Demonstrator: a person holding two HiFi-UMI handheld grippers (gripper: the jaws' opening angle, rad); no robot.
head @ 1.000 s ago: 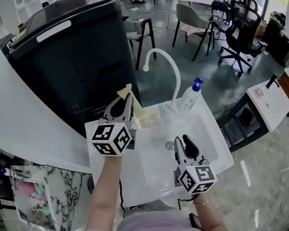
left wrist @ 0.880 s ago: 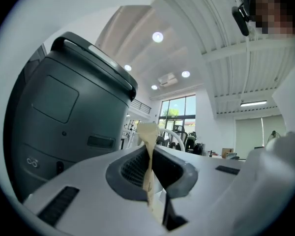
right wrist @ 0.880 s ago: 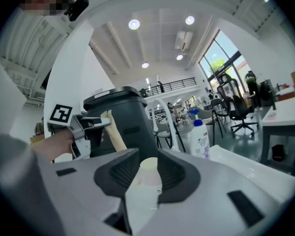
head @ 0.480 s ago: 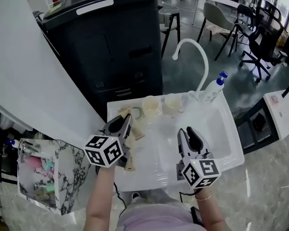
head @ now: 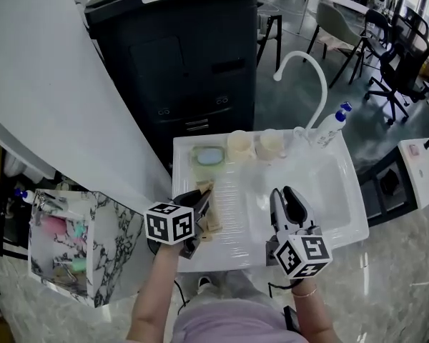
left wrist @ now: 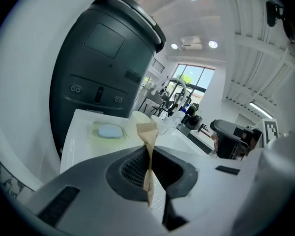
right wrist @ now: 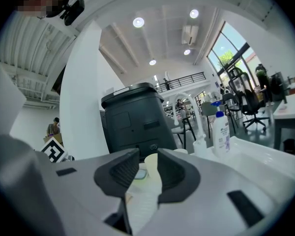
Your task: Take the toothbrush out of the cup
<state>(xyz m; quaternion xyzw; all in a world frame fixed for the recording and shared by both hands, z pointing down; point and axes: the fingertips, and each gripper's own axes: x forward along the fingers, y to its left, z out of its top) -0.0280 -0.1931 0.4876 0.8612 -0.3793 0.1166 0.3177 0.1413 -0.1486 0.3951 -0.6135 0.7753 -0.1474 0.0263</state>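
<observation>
Toothbrush (left wrist: 148, 132) lower end hidden between jaws; cup (head: 240, 144) interior indiscernible.

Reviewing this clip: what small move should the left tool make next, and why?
Probably lower the left tool to lay the toothbrush on the ridged drainboard. The tool is shut on the toothbrush, which is clear of both cups at the back. The right tool is open and empty.

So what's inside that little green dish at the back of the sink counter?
A pale blue bar, probably soap, lies in the dish. It covers most of the dish's floor, so anything beneath it cannot be seen.
</observation>
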